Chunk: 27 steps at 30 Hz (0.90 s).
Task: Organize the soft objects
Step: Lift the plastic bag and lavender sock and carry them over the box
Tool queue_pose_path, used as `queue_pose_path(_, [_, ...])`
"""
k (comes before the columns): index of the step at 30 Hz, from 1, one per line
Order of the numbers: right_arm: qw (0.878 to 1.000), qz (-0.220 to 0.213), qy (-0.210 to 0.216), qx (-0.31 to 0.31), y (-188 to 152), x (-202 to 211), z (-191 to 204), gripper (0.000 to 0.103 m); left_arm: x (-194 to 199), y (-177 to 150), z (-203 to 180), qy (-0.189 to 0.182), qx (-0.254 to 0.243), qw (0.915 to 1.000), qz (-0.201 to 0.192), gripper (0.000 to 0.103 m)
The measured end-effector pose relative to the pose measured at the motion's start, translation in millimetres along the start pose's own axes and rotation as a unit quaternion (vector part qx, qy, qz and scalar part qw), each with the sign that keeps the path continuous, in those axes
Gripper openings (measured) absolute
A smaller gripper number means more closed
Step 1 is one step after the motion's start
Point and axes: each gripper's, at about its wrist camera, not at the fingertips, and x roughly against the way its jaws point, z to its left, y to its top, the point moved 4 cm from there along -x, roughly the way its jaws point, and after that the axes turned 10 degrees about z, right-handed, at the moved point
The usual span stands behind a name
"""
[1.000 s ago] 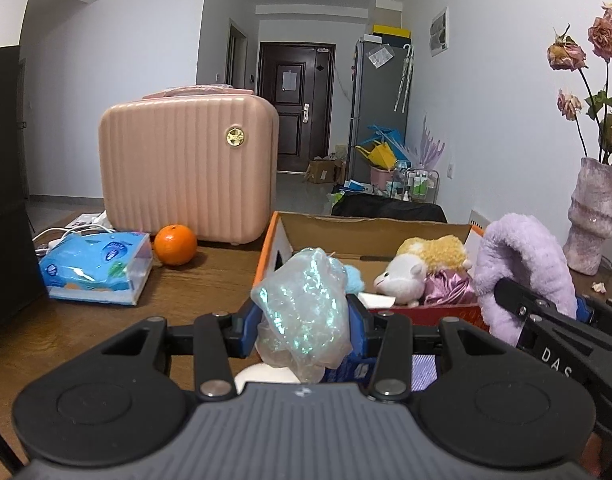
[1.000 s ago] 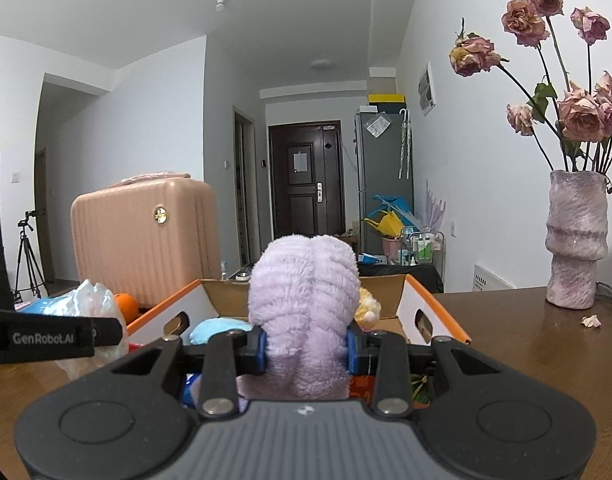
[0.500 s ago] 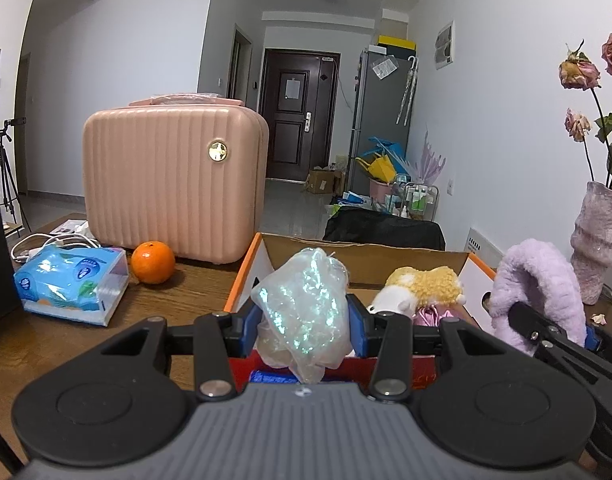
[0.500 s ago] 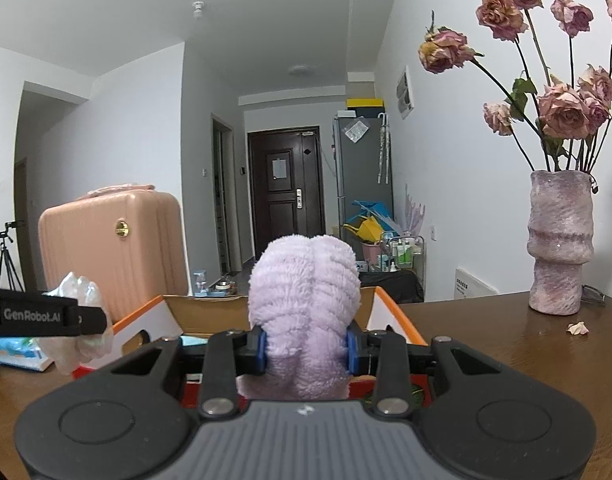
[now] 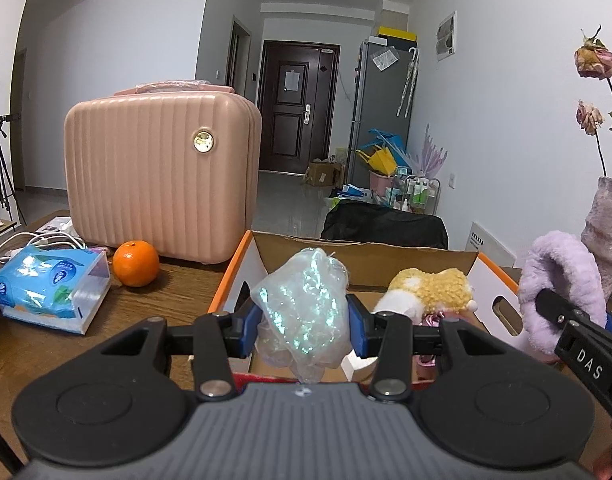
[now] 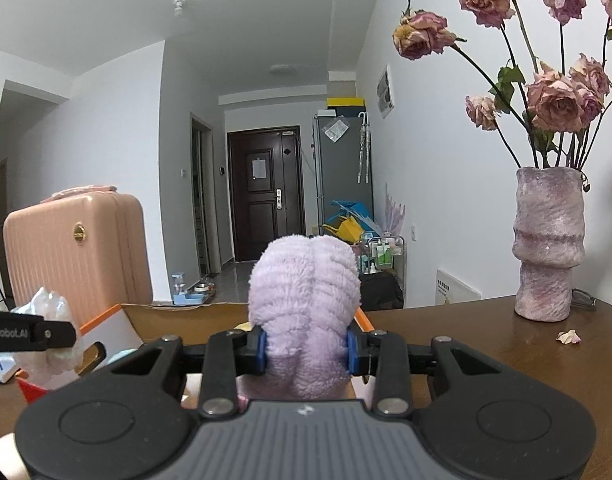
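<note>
I am holding, in my left hand-held gripper (image 5: 304,330), one crumpled iridescent plastic bag (image 5: 306,312), its blue pads (image 5: 248,330) clamping it on both sides and the bag hanging just above the near edge of the open cardboard box (image 5: 366,254). I am holding, in my right hand-held gripper (image 6: 306,350), one fluffy lilac plush item (image 6: 304,300) (ribbed, folded over on itself), the jaws pressing into its pile from either side; in the left wrist view the same plush is showing at the right, over the box's right-hand wall. The box, with orange-trimmed flaps, is sitting on the brown wooden table (image 5: 178,296) and is already containing a yellow-and-white plush toy (image 5: 426,292) and something shiny and pink beside it that I cannot identify. To the left of the box on the table: one orange (image 5: 136,263), one blue tissue pack (image 5: 50,290), white cables behind it, and one ribbed pink suitcase (image 5: 158,180) standing upright behind the orange. To the right, well apart from the box: one mottled purple vase (image 6: 548,244) carrying dried pink roses (image 6: 554,100), with fallen petals (image 6: 568,336) lying on the table near its base.
</note>
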Motion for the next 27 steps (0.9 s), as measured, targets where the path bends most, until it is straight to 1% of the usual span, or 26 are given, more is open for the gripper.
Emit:
queue_pose_path(18, [1.0, 0.008, -0.001, 0.012, 10.9, -36.6, -6.3, 0.034, -35.8, 15.3, -0.5, 0.007, -0.009, 0.9999, 0.004, 0.044])
queue_pose_path(27, [0.999, 0.02, 0.012, 0.025, 13.9, -48.0, -5.9, 0.034, -45.5, 18.1, 0.2, 0.009, -0.018, 0.9998, 0.005, 0.044])
